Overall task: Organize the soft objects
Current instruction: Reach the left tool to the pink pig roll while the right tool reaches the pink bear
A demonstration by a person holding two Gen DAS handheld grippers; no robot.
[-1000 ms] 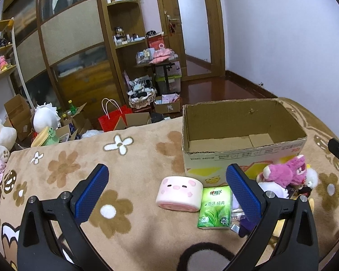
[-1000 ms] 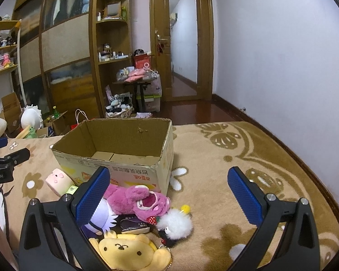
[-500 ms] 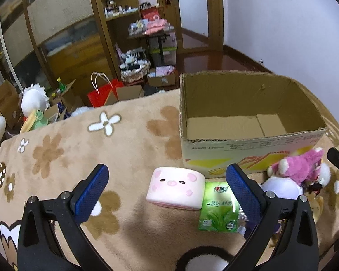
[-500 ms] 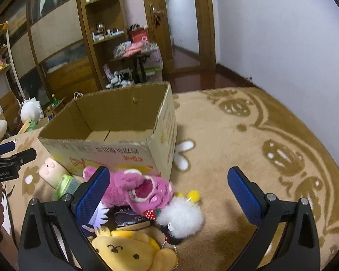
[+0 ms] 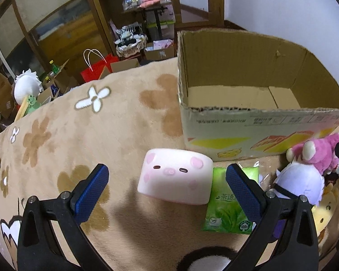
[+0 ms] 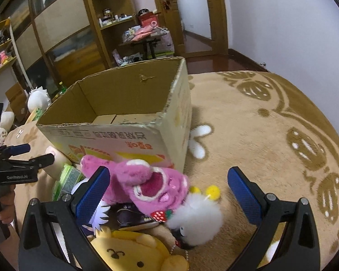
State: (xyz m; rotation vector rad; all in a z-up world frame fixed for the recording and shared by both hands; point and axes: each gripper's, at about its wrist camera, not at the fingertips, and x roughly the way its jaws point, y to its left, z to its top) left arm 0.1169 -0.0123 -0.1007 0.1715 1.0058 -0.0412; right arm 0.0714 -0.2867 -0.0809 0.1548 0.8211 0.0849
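Pig cushion (image 5: 175, 176) between spread left fingers (image 5: 92, 186).

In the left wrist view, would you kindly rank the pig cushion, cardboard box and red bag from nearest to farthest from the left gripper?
1. pig cushion, just ahead of the open left gripper.
2. cardboard box, behind it, to the right.
3. red bag, far back on the left, beyond the blanket's edge.

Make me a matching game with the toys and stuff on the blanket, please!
Things:
1. pink pig-face cushion
2. green tissue pack
3. brown cardboard box
4. pink plush bear

States:
A. empty, open on top
B. lies flat, beside the cushion
C. between the left gripper's open jaws
D. on the toy pile before the right gripper

Pairs: 1-C, 2-B, 3-A, 4-D
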